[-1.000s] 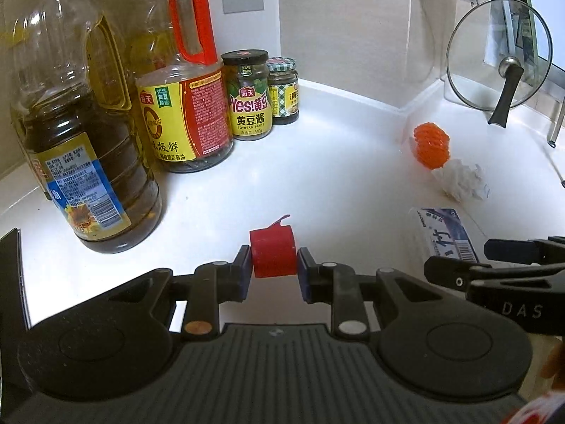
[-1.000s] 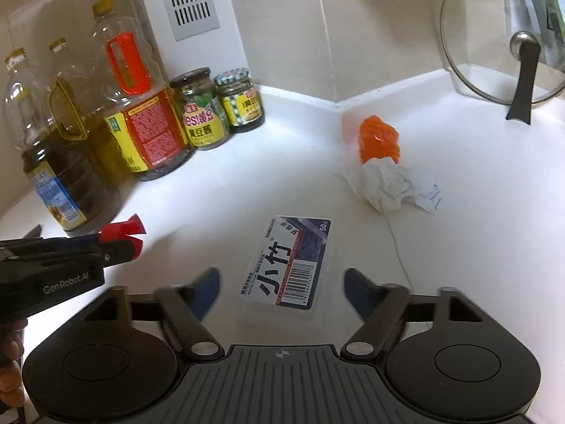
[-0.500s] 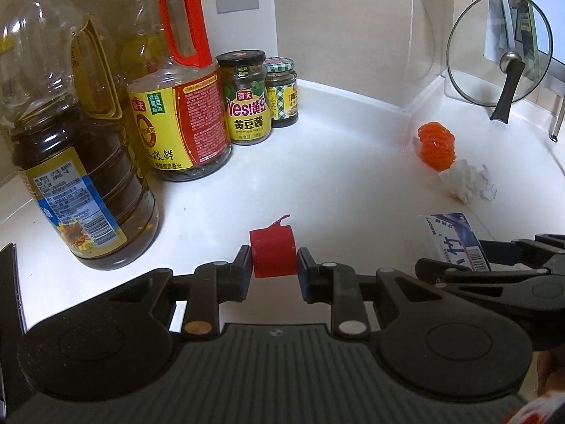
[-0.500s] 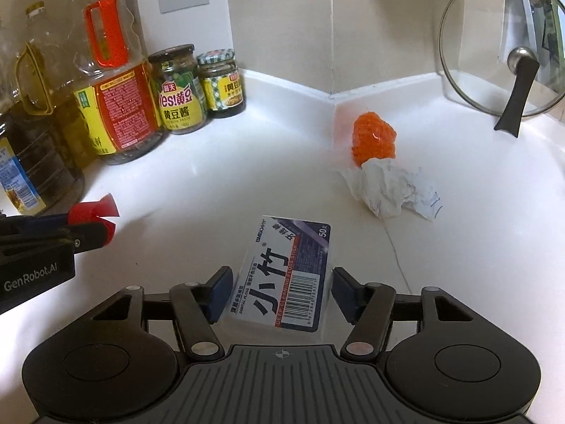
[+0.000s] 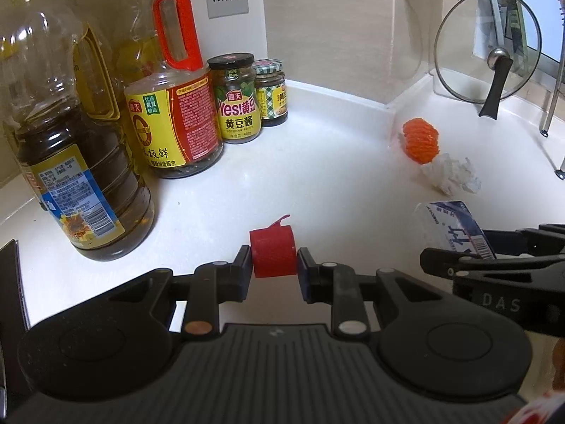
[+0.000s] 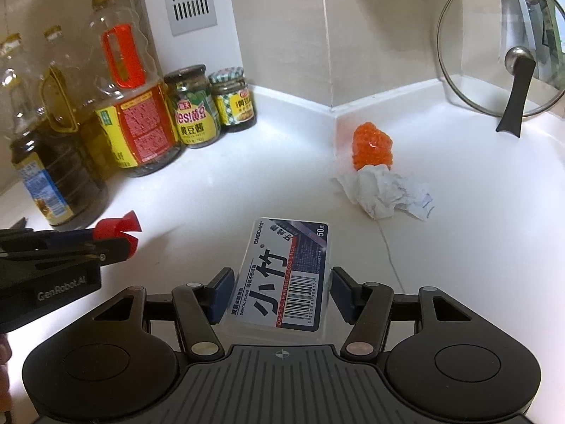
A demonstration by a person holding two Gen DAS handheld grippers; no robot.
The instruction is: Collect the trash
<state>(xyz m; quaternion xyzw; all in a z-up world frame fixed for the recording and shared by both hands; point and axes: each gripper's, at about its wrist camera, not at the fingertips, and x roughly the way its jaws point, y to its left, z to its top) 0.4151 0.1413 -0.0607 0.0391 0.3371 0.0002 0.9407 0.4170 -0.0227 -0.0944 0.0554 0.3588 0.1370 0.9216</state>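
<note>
My left gripper (image 5: 273, 263) is shut on a red bottle cap (image 5: 272, 252) and holds it above the white counter (image 5: 300, 176); the cap also shows in the right wrist view (image 6: 116, 231). My right gripper (image 6: 280, 291) has closed on a clear floss-stick box (image 6: 287, 275) with a dark blue label, its pads touching both long sides. The box also shows in the left wrist view (image 5: 452, 229). A crumpled white tissue (image 6: 385, 194) and an orange mesh ball (image 6: 372, 146) lie near the counter corner.
Several oil and soy sauce bottles (image 5: 169, 113) and two jars (image 5: 236, 99) stand along the back left wall. A glass pot lid (image 6: 501, 49) leans on the right wall. A thin thread (image 6: 388, 251) lies on the counter right of the box.
My right gripper moved forward over the floss box and narrowed from wide open until its pads meet the box sides. The left gripper kept hold of the red cap.
</note>
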